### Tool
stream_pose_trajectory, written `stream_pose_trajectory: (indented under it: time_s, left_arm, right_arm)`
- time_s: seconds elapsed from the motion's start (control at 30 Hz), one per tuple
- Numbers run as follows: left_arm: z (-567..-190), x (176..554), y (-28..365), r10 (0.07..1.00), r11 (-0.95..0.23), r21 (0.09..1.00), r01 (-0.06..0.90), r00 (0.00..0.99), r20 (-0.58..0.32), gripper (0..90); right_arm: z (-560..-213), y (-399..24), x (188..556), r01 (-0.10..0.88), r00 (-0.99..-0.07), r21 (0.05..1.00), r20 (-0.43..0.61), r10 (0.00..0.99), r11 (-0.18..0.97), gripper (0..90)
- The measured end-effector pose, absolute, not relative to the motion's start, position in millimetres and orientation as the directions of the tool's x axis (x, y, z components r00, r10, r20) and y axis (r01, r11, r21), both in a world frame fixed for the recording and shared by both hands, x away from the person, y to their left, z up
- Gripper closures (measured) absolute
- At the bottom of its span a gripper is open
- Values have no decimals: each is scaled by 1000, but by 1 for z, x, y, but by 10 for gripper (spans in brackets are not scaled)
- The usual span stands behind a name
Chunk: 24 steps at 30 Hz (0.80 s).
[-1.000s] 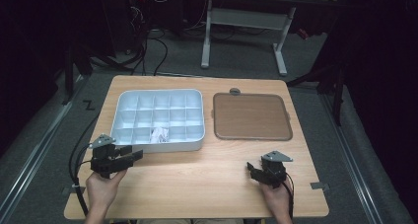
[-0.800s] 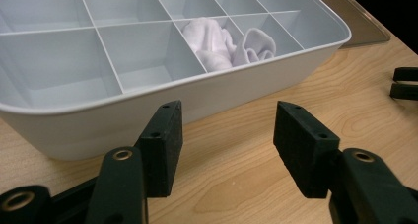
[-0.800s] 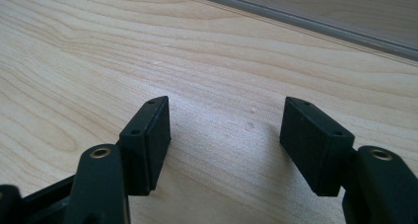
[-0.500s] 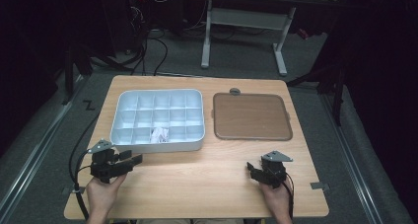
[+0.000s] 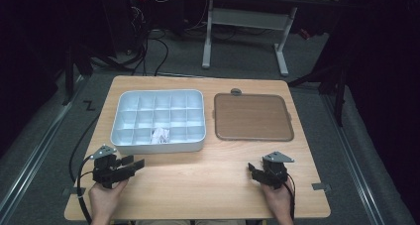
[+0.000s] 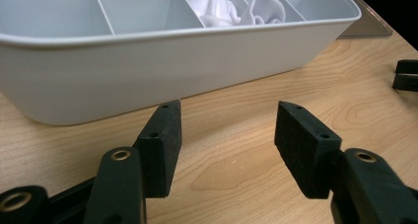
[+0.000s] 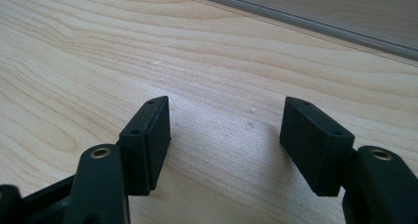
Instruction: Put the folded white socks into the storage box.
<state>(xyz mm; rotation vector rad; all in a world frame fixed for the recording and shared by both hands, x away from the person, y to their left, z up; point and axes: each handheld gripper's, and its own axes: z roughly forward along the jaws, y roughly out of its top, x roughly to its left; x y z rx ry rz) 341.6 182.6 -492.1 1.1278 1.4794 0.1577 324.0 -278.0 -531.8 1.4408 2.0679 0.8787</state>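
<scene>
Near edge of the pale grey plastic compartment tray (image 5: 124, 138): left gripper (image 5: 138, 164) has drawn back slightly from the tray's front wall toward its own near corner, jaws wide, nothing between them.
Crumpled white cloth (image 5: 160, 135): lies in a front-row compartment of the tray.
Right of the tray: brown flat lidded case (image 5: 251, 117), untouched.
Right gripper (image 5: 252, 169): jaws wide, empty, before the case.
Reading: the placing looks done.

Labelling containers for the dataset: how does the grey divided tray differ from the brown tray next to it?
The grey divided tray is deep and split into many compartments; the brown tray is shallow, flat and undivided. The grey divided tray holds a crumpled white cloth in a front compartment; the brown tray is bare. Both are rounded rectangles lying side by side on the wooden table.
</scene>
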Motion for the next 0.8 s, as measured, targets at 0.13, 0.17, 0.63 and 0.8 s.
stream_pose_trajectory:
  time_s: [0.13, 0.17, 0.63, 0.8]
  left_arm:
    - [-496, 341, 181, 701, 519, 664, 538, 178, -691, 442]
    - [-497, 340, 181, 701, 519, 663, 539, 176, -691, 441]
    - [-512, 338, 170, 699, 517, 651, 556, 165, -696, 440]
    - [-519, 339, 163, 707, 502, 651, 569, 164, -688, 437]
  right_arm:
    - [-532, -278, 324, 641, -340, 728, -17, 940, 244, 367]
    - [-532, -278, 324, 640, -340, 728, -17, 940, 245, 367]
    - [-532, -278, 324, 641, -340, 728, -16, 940, 244, 367]
    - [-532, -278, 324, 641, -340, 728, -16, 940, 244, 367]
